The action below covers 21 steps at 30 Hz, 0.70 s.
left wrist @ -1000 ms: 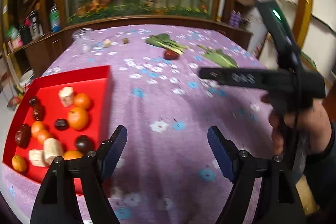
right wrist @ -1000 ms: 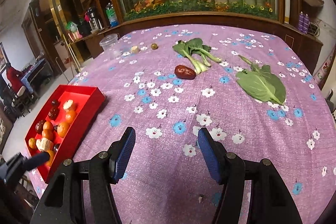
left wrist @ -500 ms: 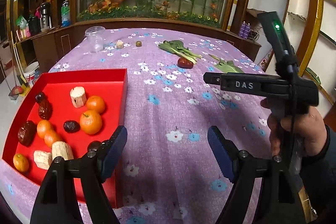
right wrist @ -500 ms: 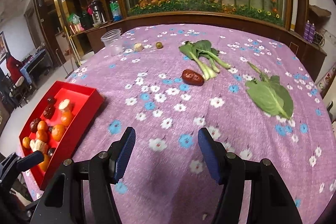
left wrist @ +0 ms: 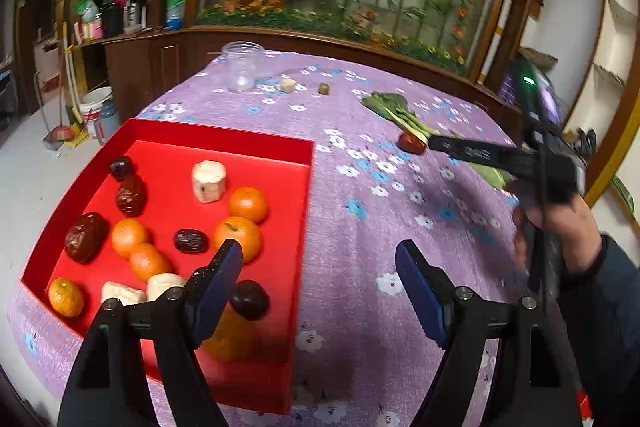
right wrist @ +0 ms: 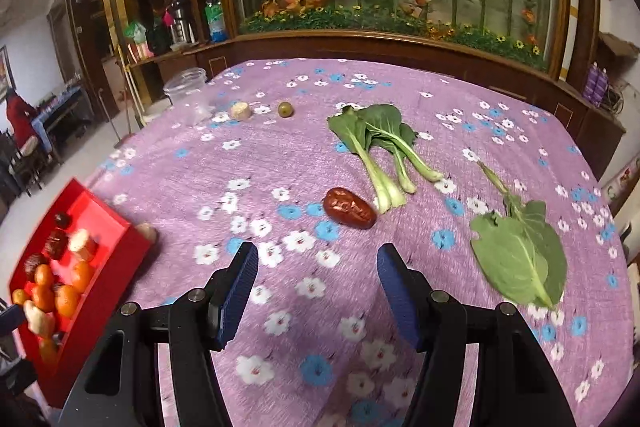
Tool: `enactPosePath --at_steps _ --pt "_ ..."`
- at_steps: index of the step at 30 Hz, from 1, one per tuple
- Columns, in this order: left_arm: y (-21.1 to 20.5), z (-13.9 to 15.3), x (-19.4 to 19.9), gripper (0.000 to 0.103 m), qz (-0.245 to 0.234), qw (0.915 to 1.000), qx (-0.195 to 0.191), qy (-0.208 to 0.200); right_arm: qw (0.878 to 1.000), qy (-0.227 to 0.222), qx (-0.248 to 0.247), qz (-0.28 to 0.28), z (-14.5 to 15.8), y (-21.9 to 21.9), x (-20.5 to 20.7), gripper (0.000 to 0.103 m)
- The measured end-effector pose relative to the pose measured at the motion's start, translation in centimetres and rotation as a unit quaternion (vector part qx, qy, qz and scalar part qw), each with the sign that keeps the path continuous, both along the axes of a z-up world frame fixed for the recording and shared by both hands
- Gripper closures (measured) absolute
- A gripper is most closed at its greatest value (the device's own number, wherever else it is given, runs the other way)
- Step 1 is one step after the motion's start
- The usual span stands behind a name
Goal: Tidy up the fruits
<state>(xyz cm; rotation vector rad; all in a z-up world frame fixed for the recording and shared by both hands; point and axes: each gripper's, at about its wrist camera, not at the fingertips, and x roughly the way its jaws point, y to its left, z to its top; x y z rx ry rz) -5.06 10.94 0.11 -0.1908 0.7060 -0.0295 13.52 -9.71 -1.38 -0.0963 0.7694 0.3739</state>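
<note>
Lying just ahead of right gripper [right wrist: 316, 291]: red date [right wrist: 349, 213].

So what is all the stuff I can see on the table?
Red tray: one, left side of table.
Oranges: at least six, in tray.
Red dates: two, dark red, in tray.
Dark plums: three, in tray.
Pale chunks: three, cream, in tray.
Loose red date: one, mid-table, ahead of right gripper.
Bok choy: one bunch, green, beside that date.
Green leaf: one, right side.
Clear jar: one, far left.
Green fruit: one, far side.
Left gripper: black, blue fingers, open.
Right gripper: same, open.
</note>
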Motion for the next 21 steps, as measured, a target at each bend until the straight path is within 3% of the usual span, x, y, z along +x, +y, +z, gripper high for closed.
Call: enactPosePath --at_steps 7,10,14,21 --pt "-1.0 0.2 0.5 0.025 -0.009 0.9999 0.012 -0.002 0.999 0.015 -0.041 0.010 -1.7 1.0 4.0 0.037" --pt "-0.6 0.3 0.7 0.025 0.007 0.9999 0.015 -0.003 1.000 0.025 -0.010 -0.012 -0.9 -0.1 3.5 0.037" --pt "0.2 0.2 0.3 0.025 0.030 0.9994 0.017 -0.003 0.998 0.039 0.055 -0.008 0.7 -1.5 -1.3 0.035" --pt "0.4 0.5 -0.6 0.025 0.076 0.9957 0.047 0.024 0.997 0.038 0.071 0.016 1.9 -0.9 -10.4 0.028"
